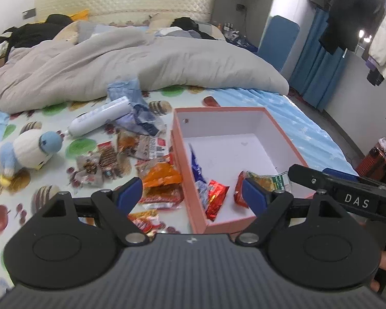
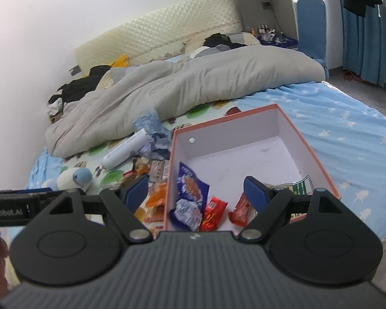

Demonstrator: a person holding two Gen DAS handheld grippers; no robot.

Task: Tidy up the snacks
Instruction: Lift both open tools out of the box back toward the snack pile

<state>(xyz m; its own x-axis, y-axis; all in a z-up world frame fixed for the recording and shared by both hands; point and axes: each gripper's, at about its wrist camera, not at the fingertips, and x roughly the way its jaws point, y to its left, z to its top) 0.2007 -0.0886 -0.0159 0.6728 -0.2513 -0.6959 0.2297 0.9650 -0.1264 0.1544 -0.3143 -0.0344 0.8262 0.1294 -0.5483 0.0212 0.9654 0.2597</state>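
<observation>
STEP: fetch next snack | left gripper (image 1: pixel 193 190): jaws wide, empty | right gripper (image 2: pixel 195 189): jaws wide, empty | loose snack pile (image 1: pixel 151 170): on bed, just left of pink box (image 1: pixel 193 206); left gripper nearer | box: holds few packets

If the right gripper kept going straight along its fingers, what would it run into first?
Probably the snack packets in the pink box: the right gripper, open and empty, points down at the red packet and blue packet near its front wall. Depth is uncertain.
</observation>
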